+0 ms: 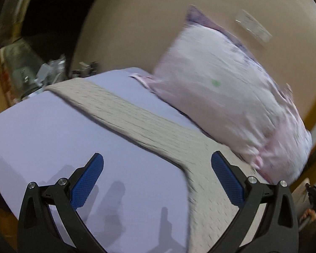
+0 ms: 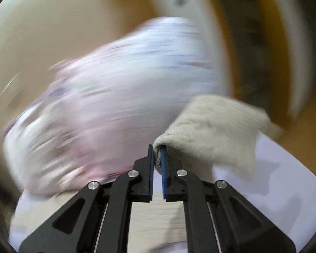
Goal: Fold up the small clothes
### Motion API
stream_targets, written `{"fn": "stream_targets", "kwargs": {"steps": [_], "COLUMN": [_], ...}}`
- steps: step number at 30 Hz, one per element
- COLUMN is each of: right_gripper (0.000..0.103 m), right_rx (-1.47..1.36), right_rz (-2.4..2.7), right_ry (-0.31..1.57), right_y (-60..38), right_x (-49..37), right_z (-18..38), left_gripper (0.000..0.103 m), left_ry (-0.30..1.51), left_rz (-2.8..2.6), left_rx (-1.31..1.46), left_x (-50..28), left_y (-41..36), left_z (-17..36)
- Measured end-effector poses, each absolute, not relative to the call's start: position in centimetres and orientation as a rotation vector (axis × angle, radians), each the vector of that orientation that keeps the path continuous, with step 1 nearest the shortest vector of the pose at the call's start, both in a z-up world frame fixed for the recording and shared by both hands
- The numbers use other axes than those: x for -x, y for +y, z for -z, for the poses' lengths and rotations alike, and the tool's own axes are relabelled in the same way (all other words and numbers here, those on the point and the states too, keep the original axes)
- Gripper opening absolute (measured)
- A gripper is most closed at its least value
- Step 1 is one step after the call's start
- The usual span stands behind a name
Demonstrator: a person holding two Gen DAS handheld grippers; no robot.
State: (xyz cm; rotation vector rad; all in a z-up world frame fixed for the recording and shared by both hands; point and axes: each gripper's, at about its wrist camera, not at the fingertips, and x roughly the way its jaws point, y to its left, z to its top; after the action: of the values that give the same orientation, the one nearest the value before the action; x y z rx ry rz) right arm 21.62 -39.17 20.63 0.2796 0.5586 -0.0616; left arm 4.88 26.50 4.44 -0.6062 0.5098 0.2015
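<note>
On the lavender sheet [image 1: 42, 139], the right gripper [image 2: 157, 158] pinched the beige knit garment [image 2: 212, 126] — best carried over evenly; the left gripper [image 1: 157, 179] gaped, empty.

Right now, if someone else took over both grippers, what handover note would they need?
Left gripper: open, empty, hovering over the lavender sheet.
Right gripper: shut on a bunched end of the beige knit garment, lifting it off the sheet.
Layout: the rest of the garment lies in a long strip across the sheet; a pink pillow sits at its far side.
Done: one end picked up. No finished fold is visible.
Left: carry that end over, lay it down, and complete the folds. Views are motion-blurred.
</note>
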Motion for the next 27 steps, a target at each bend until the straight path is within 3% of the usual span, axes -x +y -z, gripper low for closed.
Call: {"fn": "stream_targets", "kwargs": {"steps": [4,7,10,11,12,17,23,24,25,27], "right_gripper": [0.009,0.019,0.042,0.060,0.065,0.071,0.071,0.071,0.071,0.072], "right_rx": [-0.108,0.048,0.102,0.088,0.066,-0.017,-0.088,-0.095,-0.101,-0.110], "right_rz": [-0.249,-0.505,-0.550,-0.536,-0.509,-0.385,-0.286,-0.281,-0.276,-0.271], "right_ry": [0.667,0.964,0.971,0.928,0.892,0.828,0.840,0.839,0.836,0.830], "right_y": [-24.8,-14.1,-12.7,-13.6,-14.9,-20.8,-26.1,-26.5,-26.8,-27.6], "right_x": [-22.6,-21.9,-19.5,-19.1,-18.8,-17.3,-16.6,-16.7,-16.5,-16.3], "right_z": [-18.5,-11.9,-11.0,-11.7,-12.4,-15.2,-14.3,-14.2,-14.2,-14.3], "left_gripper": [0.102,0.101,0.087,0.085,0.081,0.071,0.057,0.045,0.023,0.009], "left_ry": [0.513,0.550,0.573,0.579,0.584,0.594,0.518,0.537,0.568,0.605], "left_rz": [-0.258,-0.314,-0.336,-0.341,-0.347,-0.377,-0.439,-0.464,-0.489,-0.518], "left_rx": [0.626,0.676,0.791,0.812,0.829,0.997,1.153,1.136,1.119,1.073], "left_x": [-6.0,-7.2,-8.0,-8.5,-8.9,-10.7,-11.5,-12.0,-12.5,-13.4], "left_y": [29.1,31.3,34.0,34.6,35.2,38.4,42.3,42.6,42.7,42.4], "left_z": [-4.1,-3.2,-2.0,-1.7,-1.5,0.7,1.4,1.3,1.2,0.7]}}
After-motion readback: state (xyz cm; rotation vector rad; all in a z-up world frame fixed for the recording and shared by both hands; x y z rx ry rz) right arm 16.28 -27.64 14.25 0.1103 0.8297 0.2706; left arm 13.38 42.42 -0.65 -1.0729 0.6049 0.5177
